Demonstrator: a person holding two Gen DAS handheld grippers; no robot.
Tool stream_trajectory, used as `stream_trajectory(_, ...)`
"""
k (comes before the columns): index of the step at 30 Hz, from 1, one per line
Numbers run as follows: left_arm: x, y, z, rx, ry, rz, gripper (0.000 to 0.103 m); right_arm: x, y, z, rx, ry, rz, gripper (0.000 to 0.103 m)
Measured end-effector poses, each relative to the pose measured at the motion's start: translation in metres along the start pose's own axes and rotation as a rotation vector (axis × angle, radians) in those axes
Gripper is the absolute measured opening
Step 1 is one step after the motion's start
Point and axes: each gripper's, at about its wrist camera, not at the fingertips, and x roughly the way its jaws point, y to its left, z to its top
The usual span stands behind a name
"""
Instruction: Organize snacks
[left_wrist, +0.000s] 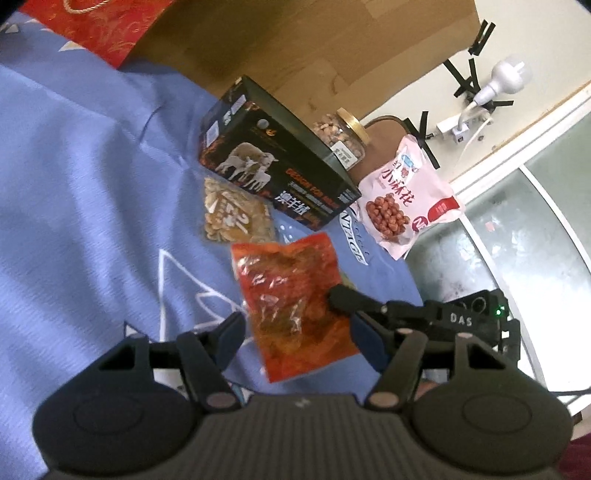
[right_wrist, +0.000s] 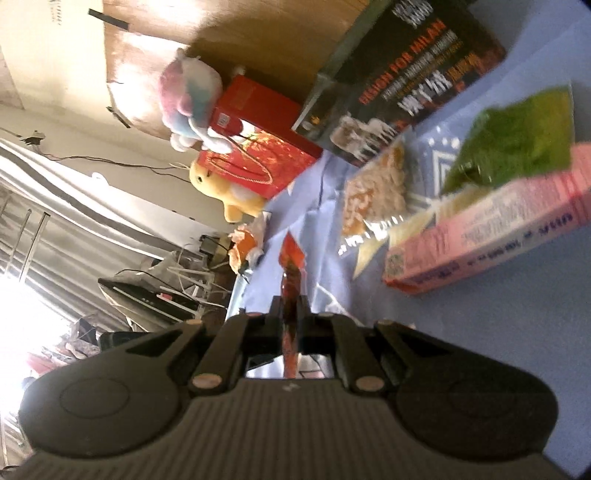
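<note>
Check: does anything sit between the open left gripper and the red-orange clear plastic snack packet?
Nothing visible does. The red-orange clear plastic snack packet hangs between the left gripper's open fingers, pinched at its edge by the right gripper.

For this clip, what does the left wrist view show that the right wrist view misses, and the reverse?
Only the left wrist view shows the nut jar, the pink snack bag and the open left gripper.

Only the right wrist view shows the pink box, the green packet and two plush toys.

Both show the black box, the pale snack pack, the blue cloth and the red packet, pinched by the right gripper.
</note>
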Motion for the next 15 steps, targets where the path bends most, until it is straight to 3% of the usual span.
stream_trajectory(6, 0.008, -0.017, 0.027, 0.035, -0.007, -0.024, 0.063, -0.004, 0.003, 0.018, 0.013, -0.031, 0.046, 0.009)
stream_trajectory(11, 0.025, -0.061, 0.081, 0.197, -0.050, 0.013, 0.063, -0.018, 0.028, 0.063, -0.099, -0.156, 0.048, 0.009)
stream_trajectory(15, 0.057, -0.083, 0.128, 0.295, -0.102, 0.094, 0.063, -0.011, 0.035, 0.103, -0.182, -0.250, -0.024, 0.009)
